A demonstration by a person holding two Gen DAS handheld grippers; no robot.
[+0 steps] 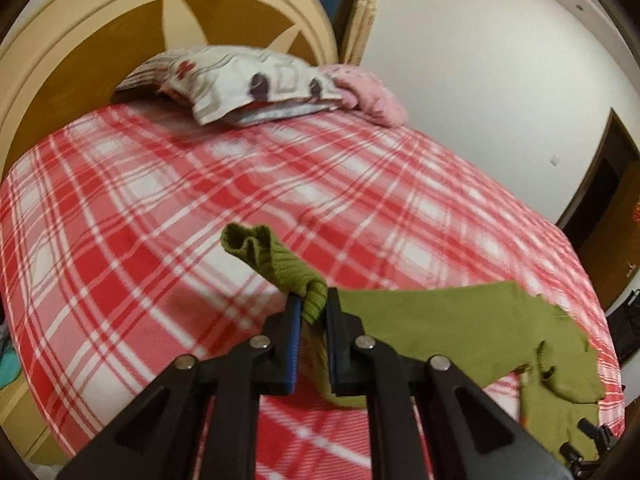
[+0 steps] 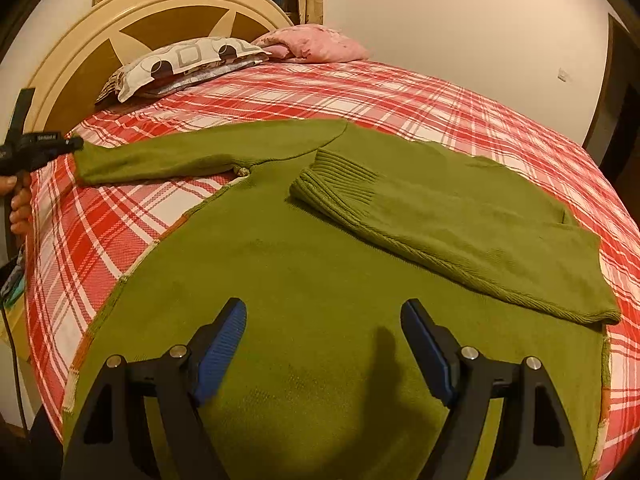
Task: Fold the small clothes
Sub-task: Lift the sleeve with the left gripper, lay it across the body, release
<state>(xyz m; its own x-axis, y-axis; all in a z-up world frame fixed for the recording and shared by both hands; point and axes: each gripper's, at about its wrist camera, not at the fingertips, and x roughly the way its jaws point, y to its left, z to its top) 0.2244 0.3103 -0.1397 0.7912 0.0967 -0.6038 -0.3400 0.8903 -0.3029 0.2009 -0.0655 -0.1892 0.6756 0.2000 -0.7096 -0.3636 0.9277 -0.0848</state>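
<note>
A green knit sweater (image 2: 304, 264) lies flat on the red plaid bed (image 2: 460, 96). Its right sleeve (image 2: 440, 224) is folded across the body, ribbed cuff toward the middle. Its left sleeve (image 2: 168, 156) stretches out to the left. My left gripper (image 1: 314, 300) is shut on that sleeve's ribbed cuff (image 1: 280, 262) and holds it above the bed; it also shows at the left edge of the right wrist view (image 2: 76, 145). My right gripper (image 2: 324, 312) is open and empty, just above the sweater's lower body.
A patterned pillow (image 2: 188, 60) and a pink pillow (image 2: 316, 44) lie at the head of the bed under a cream headboard (image 2: 132, 16). A white wall is to the right, with a dark doorway (image 1: 604, 184). The bed edge drops off at the left.
</note>
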